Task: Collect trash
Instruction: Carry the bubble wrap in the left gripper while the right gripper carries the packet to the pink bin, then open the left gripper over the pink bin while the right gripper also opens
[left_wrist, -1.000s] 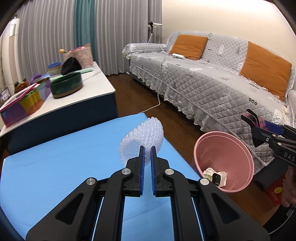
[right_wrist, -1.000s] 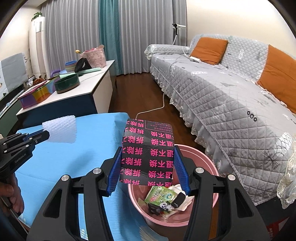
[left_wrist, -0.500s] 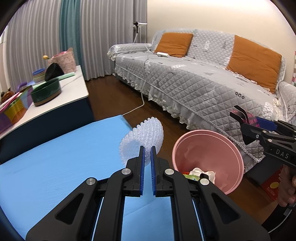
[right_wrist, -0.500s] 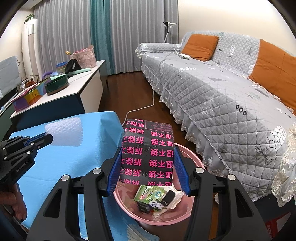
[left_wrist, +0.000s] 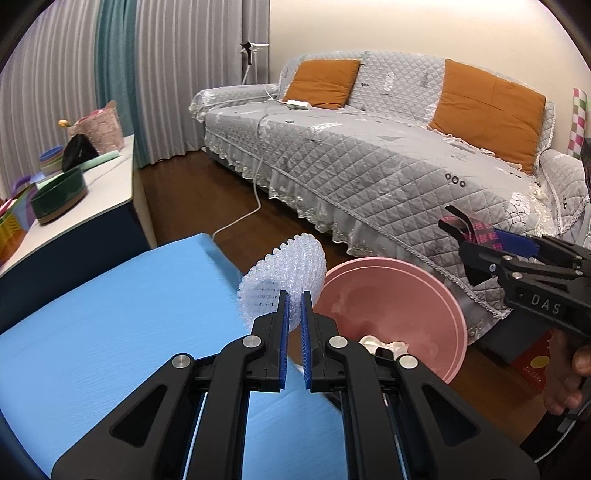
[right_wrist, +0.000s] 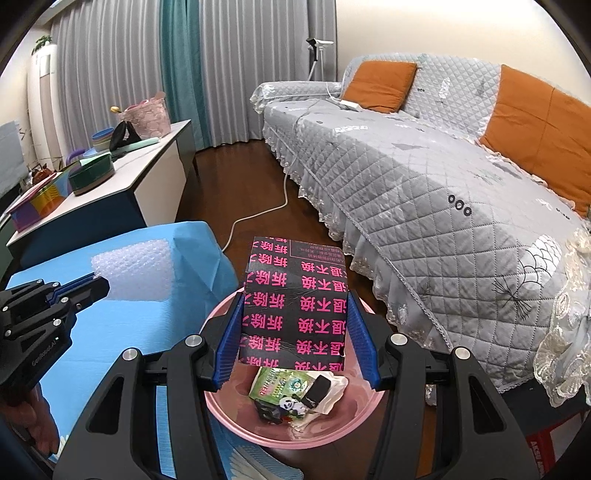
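- my left gripper (left_wrist: 293, 314) has its blue fingers (left_wrist: 283, 332) pinched together on a curled sheet of bubble wrap (left_wrist: 282, 282), at the centre of the left wrist view, held up off the blue table (left_wrist: 110, 325).
- from the right wrist view that same bubble wrap (right_wrist: 135, 271) sticks out to the right of the left gripper (right_wrist: 98, 284), in the left middle of the frame, above the blue table (right_wrist: 110, 350).
- my right gripper (right_wrist: 293, 332) has its fingers (right_wrist: 229, 339) clamped on the two sides of a black box with pink characters (right_wrist: 295, 306), at the centre of the frame.
- the box hangs directly above the pink bin (right_wrist: 236, 410), which holds a green packet (right_wrist: 280, 384) and crumpled white paper (right_wrist: 332, 391).
- in the left wrist view the pink bin (left_wrist: 436, 295) sits just right of the bubble wrap, beside the table edge, and my right gripper (left_wrist: 465, 236) shows at the right edge.
- beyond lies a grey quilted sofa (left_wrist: 369, 155) with orange cushions (left_wrist: 487, 110).
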